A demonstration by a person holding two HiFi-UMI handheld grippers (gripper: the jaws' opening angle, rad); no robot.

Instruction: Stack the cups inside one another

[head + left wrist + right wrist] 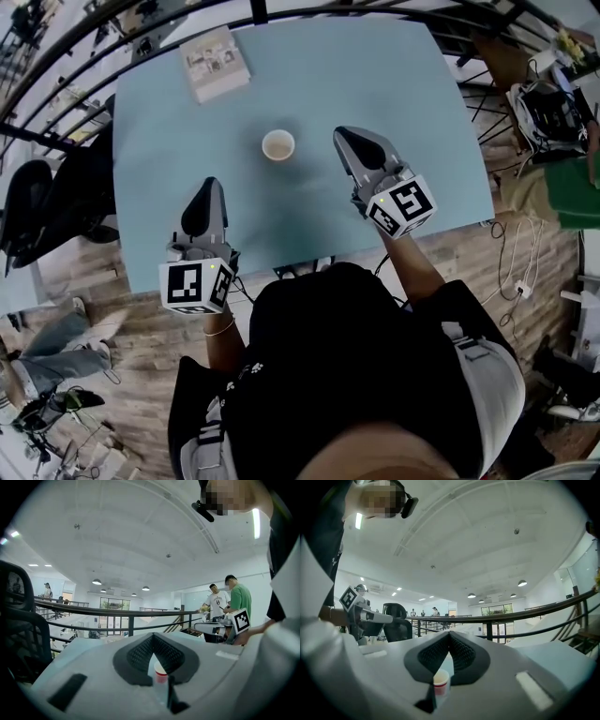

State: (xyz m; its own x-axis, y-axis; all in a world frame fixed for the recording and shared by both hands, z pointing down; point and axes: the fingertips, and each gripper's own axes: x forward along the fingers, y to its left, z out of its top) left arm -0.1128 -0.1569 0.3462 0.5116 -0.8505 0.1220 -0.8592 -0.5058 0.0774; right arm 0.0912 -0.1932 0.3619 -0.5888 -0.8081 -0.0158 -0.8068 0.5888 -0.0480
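A white paper cup with a red band [278,145] stands upright near the middle of the pale blue table [187,141]. Whether other cups sit inside it I cannot tell. My left gripper [208,185] hovers over the near part of the table, left of the cup and closer to me, its jaws shut and empty. My right gripper [343,134] is just right of the cup, apart from it, also shut and empty. Past the shut jaws of the left gripper [153,636] the cup [161,672] shows low down. The same cup [440,680] sits below the shut tips of the right gripper [449,633].
A flat printed box [217,64] lies at the table's far left corner. A black railing [309,14] runs behind the table and a black chair [37,202] stands at the left. Two people [227,602] stand beyond the right side, where cables and gear [548,103] lie.
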